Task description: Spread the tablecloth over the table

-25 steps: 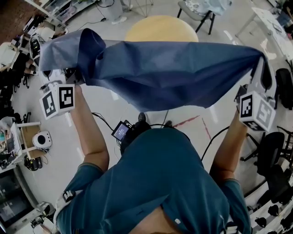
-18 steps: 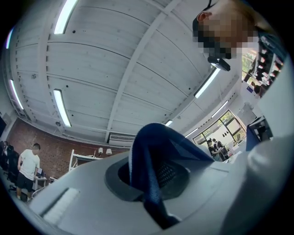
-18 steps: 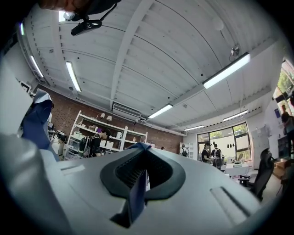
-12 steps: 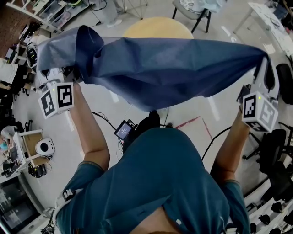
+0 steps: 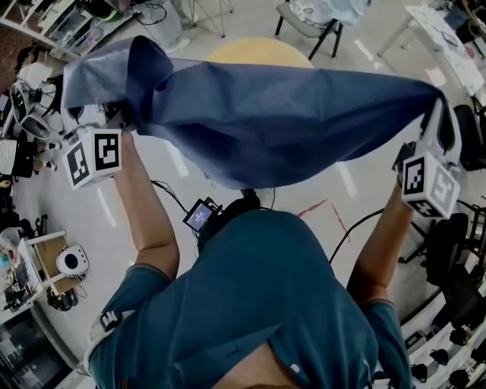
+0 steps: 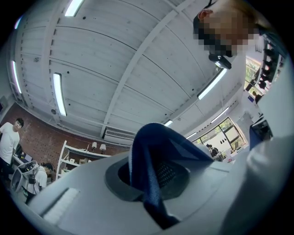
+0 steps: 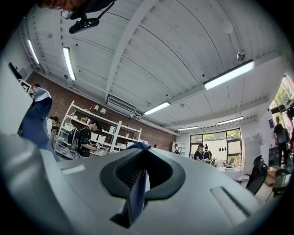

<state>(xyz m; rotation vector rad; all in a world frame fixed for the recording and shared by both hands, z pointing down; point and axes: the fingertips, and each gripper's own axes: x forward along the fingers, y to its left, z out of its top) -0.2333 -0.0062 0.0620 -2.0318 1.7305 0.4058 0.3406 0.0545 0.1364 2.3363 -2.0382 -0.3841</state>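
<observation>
A dark blue tablecloth hangs stretched in the air between both hands, above a round pale wooden table whose far part shows beyond it. My left gripper is shut on the cloth's left corner, where the fabric bunches and folds over. In the left gripper view the blue tablecloth is pinched between the closed jaws. My right gripper is shut on the right corner, and a thin blue tablecloth edge runs between its jaws in the right gripper view. Both grippers point upward toward the ceiling.
A chair stands beyond the table. Shelves and cluttered benches line the left side, and black office chairs stand at the right. Cables and a small screen lie on the floor near the person's feet. People work at shelves in the background.
Both grippers have carried the stretched cloth forward toward the round table, and the cloth now covers more of the tabletop. The grips on both corners are unchanged.
</observation>
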